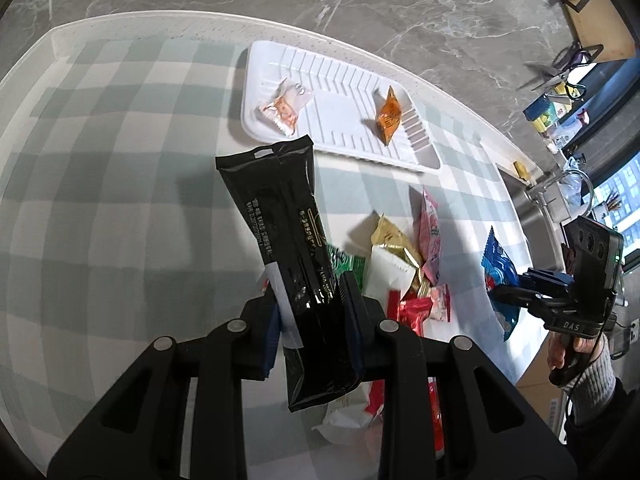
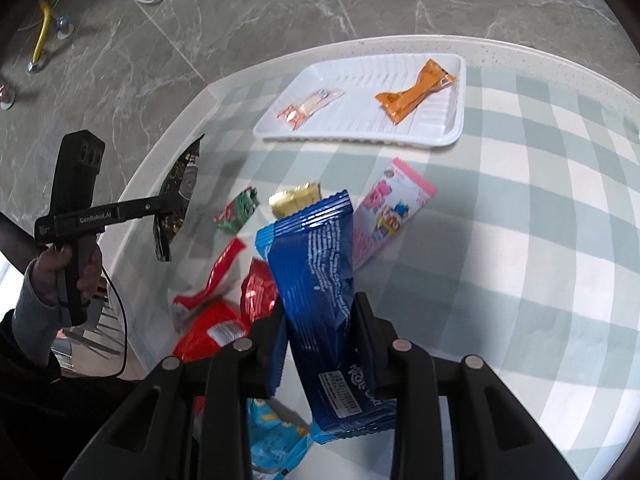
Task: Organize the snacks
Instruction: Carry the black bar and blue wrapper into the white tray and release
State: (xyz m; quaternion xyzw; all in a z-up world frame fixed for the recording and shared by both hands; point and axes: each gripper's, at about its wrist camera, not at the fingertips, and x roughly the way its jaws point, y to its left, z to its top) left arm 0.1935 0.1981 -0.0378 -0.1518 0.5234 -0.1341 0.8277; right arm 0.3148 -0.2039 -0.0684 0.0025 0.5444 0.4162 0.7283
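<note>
My left gripper [image 1: 310,300] is shut on a long black snack packet [image 1: 280,220], which it holds above the checked tablecloth; from the right wrist view the same black packet [image 2: 178,196] hangs at the left. A blue wafer packet [image 2: 316,280] is clamped in my right gripper [image 2: 320,312], lifted off the table; in the left wrist view that blue packet [image 1: 498,276] shows at the right. A white tray [image 1: 344,152] farther back holds a pale orange-printed packet [image 1: 282,108] and an orange packet [image 1: 388,114]. Loose snacks [image 1: 400,264] lie in a pile beneath both grippers.
The pile includes a pink packet [image 2: 390,208], a gold one [image 2: 296,198], a green one [image 2: 238,212] and red ones [image 2: 216,276]. The table edge [image 2: 160,160] curves at the left above a marble floor. A sink [image 1: 536,216] and cluttered shelves [image 1: 560,108] stand beyond the table.
</note>
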